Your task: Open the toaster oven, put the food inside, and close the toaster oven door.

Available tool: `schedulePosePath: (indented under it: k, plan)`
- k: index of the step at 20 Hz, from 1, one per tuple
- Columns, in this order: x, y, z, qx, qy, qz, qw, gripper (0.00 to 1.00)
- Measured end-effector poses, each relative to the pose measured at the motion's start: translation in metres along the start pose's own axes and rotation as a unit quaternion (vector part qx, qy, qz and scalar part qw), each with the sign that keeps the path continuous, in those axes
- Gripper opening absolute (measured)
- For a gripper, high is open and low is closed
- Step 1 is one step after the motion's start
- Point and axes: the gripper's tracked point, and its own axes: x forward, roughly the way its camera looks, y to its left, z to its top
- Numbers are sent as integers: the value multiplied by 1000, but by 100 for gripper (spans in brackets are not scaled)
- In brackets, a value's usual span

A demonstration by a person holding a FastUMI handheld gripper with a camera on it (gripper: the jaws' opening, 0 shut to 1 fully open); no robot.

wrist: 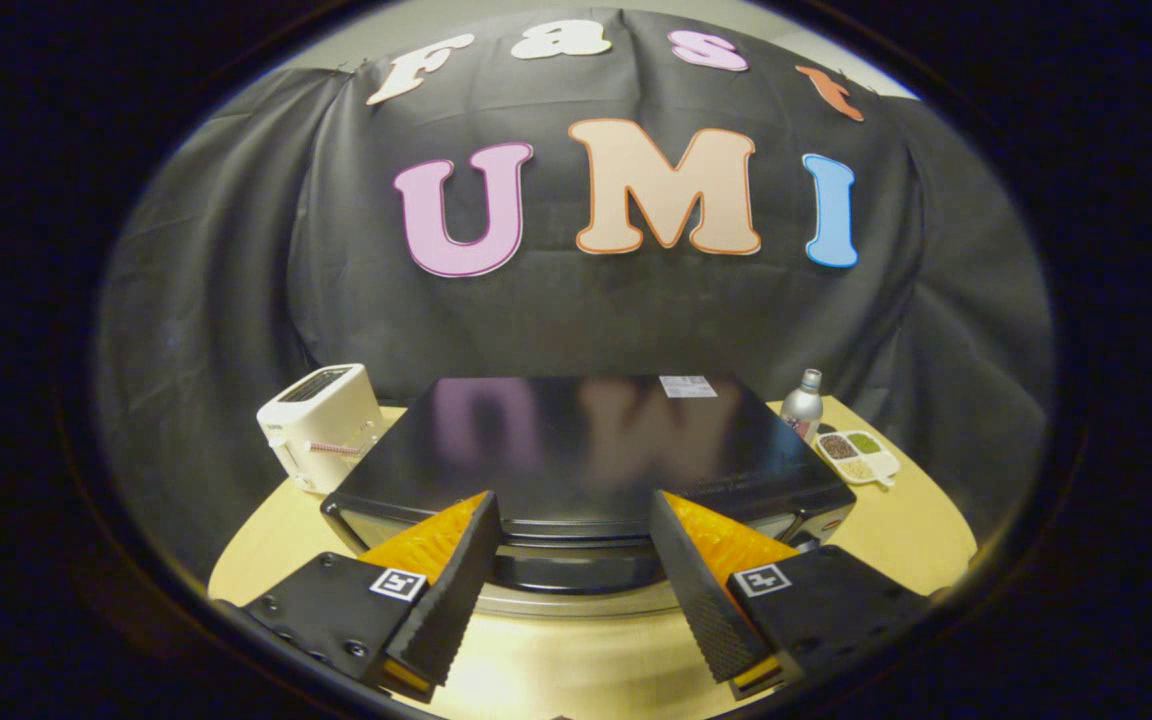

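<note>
So we're looking down along our gripper [573, 520] here, and its two fingers [448, 575] are spread wide apart with nothing held between them. Both fingertips sit right at the front top edge of the toaster oven [586, 450], one on each side of the middle, though we can't tell if they actually touch it or just hang over it.

Between the fingers and a bit below the tips we can see the dark, rounded door handle [576, 570] running across the front of the oven, with a strip of lighter metal trim just under it. The door looks shut from this angle. Under all that is the pale wooden table [576, 670], and it's round-ish at the sides.

Going further out, the oven's flat black top is glossy enough to mirror the wall behind it, and there's a small white sticker [687, 386] near its back edge.

Left of the oven, near the back of the table, stands a white pop-up toaster [321, 425]. On the right side we've got a small silver bottle [802, 404] standing upright, and just beside it, a touch nearer to us, a white divided dish [857, 456] with brown, green and pale stuff in its compartments. Black cloth [236, 280] hangs behind everything.
</note>
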Motion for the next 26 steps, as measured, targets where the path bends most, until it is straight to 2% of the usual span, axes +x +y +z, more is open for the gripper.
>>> schedulePosePath:
  k: [10, 16, 26]
  plan:
    - [-37, -3, -26, 3, 43, 3, 999, 95]
    - [-71, -5, -63, 2, 95, 1, 995, 95]
    - [-98, -7, -130, -10, 185, -12, 983, 95]
